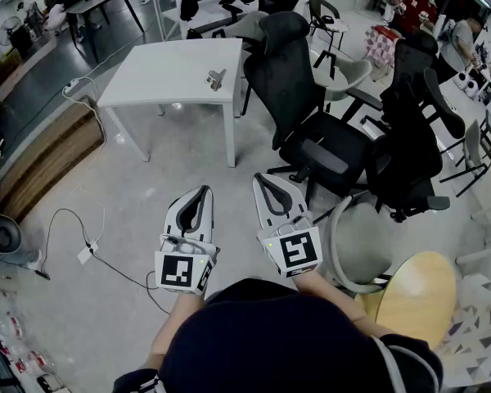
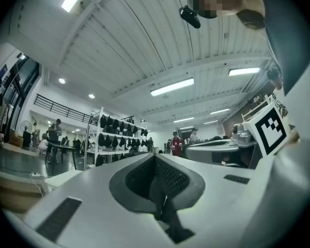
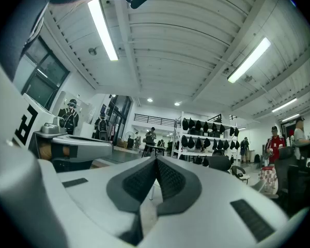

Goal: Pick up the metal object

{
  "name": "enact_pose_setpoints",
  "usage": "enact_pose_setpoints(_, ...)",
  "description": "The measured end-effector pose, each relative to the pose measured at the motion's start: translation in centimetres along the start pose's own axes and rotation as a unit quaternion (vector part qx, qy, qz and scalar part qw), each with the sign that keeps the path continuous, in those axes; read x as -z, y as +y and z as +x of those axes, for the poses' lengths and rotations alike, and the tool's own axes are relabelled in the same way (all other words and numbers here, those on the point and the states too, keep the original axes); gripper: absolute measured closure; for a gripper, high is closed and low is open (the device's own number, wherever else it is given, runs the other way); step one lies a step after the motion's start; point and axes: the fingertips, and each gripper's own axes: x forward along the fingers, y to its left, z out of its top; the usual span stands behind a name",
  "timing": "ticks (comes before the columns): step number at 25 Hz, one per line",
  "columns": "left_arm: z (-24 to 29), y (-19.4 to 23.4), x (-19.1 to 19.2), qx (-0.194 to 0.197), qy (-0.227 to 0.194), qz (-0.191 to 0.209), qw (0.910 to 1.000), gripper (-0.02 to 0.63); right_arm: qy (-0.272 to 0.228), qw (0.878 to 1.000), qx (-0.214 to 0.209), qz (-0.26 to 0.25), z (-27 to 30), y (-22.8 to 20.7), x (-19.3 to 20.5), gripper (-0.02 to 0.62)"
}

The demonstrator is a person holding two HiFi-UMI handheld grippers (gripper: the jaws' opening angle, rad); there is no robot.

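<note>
White rectangular tabletop (image 1: pixel 168 72) stands across the pale floor, well apart from the person. Black mesh office chairs (image 1: pixel 311 113) crowd just beside its right edge. Both white hand-held grippers are held near the body. The left hand-held gripper (image 1: pixel 196 193) has its jaws pressed together with nothing between them, and the right hand-held gripper (image 1: pixel 268 180) is the same. A small silvery metal object (image 1: pixel 216 78), possibly a bracket, lies on the tabletop near its right edge.

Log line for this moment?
left tongs: shut, empty | right tongs: shut, empty | metal object: on white table, untouched
</note>
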Motion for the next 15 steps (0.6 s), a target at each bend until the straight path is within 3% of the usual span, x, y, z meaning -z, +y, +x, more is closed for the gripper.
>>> enact_pose_setpoints(9, 1.9, -1.3, 0.8, -0.008, 0.009, -0.006, 0.9999, 0.583, 0.008, 0.999, -0.031, 0.024, 0.5, -2.0, 1.9, 0.568)
enact_pose_setpoints(15, 4.2, 1.1, 2.6, -0.010, 0.009, -0.021, 0.9997, 0.581, 0.017, 0.999, -0.034, 0.022, 3.3, -2.5, 3.5, 0.568)
